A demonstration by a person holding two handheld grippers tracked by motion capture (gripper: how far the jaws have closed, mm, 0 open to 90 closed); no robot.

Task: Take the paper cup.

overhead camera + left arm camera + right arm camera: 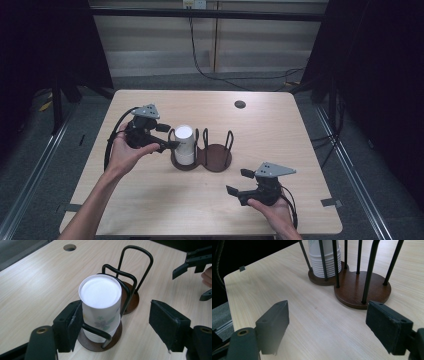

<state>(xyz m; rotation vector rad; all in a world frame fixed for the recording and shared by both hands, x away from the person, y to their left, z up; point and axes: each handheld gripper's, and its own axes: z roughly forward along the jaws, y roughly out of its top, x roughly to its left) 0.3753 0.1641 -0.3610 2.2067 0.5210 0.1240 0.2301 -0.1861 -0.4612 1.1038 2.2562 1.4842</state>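
While the left tongs (115, 325) are standing apart around the cup stack (100, 307), we are centring them before closing; the right tongs (334, 327) are waiting apart, empty, over the tabletop (312, 327).

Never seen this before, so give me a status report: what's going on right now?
Left gripper open beside cup stack. Right gripper open, nothing between. Stack upside down in holder, wire loops around it.

Pale wooden table (150, 210) on grey floor (30, 165), dark surroundings.
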